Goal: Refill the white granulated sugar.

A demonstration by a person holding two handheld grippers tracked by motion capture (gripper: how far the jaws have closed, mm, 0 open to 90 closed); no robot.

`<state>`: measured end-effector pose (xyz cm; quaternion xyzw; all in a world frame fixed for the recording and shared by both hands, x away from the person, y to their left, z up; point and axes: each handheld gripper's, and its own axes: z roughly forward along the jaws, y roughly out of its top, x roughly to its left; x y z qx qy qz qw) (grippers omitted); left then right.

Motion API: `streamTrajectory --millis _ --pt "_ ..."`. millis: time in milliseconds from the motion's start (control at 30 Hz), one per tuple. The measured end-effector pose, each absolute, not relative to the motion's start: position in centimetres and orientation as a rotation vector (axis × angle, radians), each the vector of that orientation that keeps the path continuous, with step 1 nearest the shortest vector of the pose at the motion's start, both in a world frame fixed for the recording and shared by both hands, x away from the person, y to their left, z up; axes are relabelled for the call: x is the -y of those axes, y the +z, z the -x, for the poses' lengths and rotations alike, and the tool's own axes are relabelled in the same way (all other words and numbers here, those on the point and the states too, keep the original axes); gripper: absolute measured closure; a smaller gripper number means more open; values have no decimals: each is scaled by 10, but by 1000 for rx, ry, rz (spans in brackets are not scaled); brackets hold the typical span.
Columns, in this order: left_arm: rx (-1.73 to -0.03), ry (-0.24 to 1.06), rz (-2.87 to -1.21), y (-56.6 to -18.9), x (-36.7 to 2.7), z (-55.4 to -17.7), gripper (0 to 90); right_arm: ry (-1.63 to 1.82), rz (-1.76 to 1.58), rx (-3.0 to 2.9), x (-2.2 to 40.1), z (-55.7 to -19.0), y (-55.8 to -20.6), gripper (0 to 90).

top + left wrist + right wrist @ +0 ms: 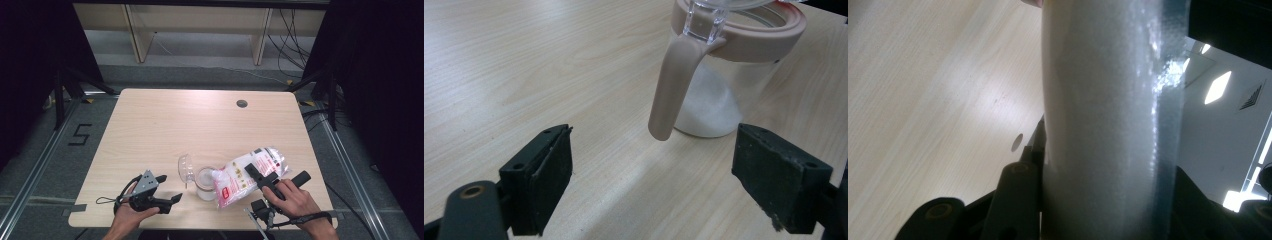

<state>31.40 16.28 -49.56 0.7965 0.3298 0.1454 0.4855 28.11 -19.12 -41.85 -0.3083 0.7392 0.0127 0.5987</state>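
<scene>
Left tool lies low on the table, left of the jar, jaws standing wide apart with nothing between them; in the left gripper view they frame the jar's hanging lid strap. Jar: clear, pink-rimmed, some white powder at the bottom, lid flipped back on its left. Right of the jar, the right tool is clamped across a plastic bag of white powder, tipped with its mouth at the jar's rim. Judgement: the bag is soft, slick and saggy, its contents shift; grip across the body, behind the mouth. The jar looks light and easily tipped; steady it by wall or rim.
</scene>
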Motion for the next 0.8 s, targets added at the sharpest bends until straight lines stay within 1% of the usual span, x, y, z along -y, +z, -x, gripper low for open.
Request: streamTrajectory --millis 800 --pt "-802 360 -1941 -495 -163 -314 161 13 747 -1717 189 -281 -417 703"
